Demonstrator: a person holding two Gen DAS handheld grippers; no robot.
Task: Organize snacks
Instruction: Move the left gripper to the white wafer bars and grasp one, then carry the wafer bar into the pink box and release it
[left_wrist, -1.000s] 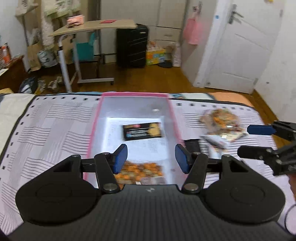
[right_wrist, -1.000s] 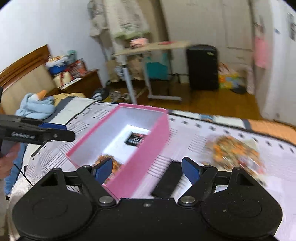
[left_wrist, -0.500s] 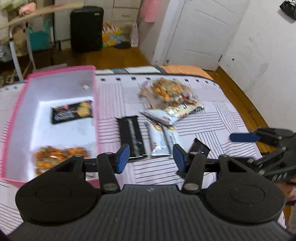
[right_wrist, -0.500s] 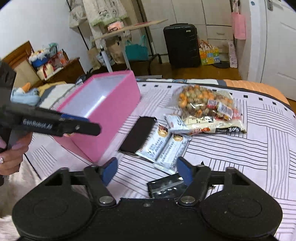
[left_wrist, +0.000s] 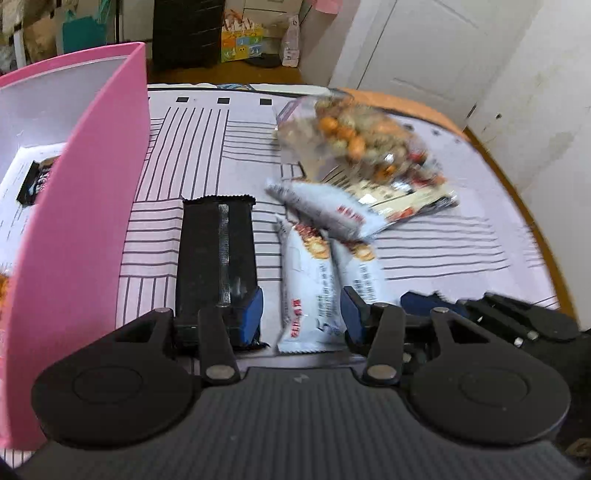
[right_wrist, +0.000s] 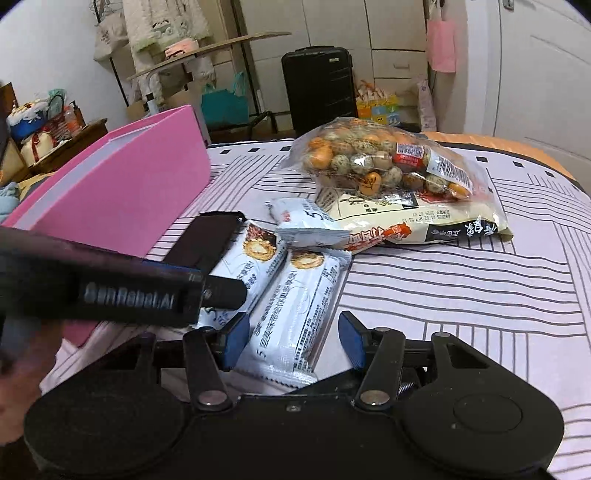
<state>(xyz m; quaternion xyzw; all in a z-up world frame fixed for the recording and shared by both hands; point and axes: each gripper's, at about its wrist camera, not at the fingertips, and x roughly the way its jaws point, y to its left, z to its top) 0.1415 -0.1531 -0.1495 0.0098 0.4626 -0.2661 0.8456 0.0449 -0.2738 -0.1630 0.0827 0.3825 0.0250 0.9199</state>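
Two white snack bars lie side by side on the striped cloth. My left gripper (left_wrist: 301, 317) is low over the left bar (left_wrist: 308, 291), its jaws closing with the bar between them and a gap at the pads. My right gripper (right_wrist: 291, 338) straddles the right bar (right_wrist: 295, 317), jaws closing too, pads not pressing. A third white bar (right_wrist: 306, 225) lies crosswise beyond them. A black packet (left_wrist: 216, 254) lies beside the pink box (left_wrist: 92, 221), its near end under my left finger. The left gripper (right_wrist: 225, 291) crosses the right wrist view.
A clear bag of mixed nuts (right_wrist: 380, 162) rests on a white and black packet (right_wrist: 406, 221) at the back. The pink box (right_wrist: 122, 199) holds a dark packet (left_wrist: 37, 181). The cloth's orange edge (left_wrist: 517, 206) curves on the right; striped cloth lies bare to the right of the bars.
Both grippers dropped from above the pink box down to the white bars, and both pairs of jaws narrowed. The left gripper also swung right, away from the box.
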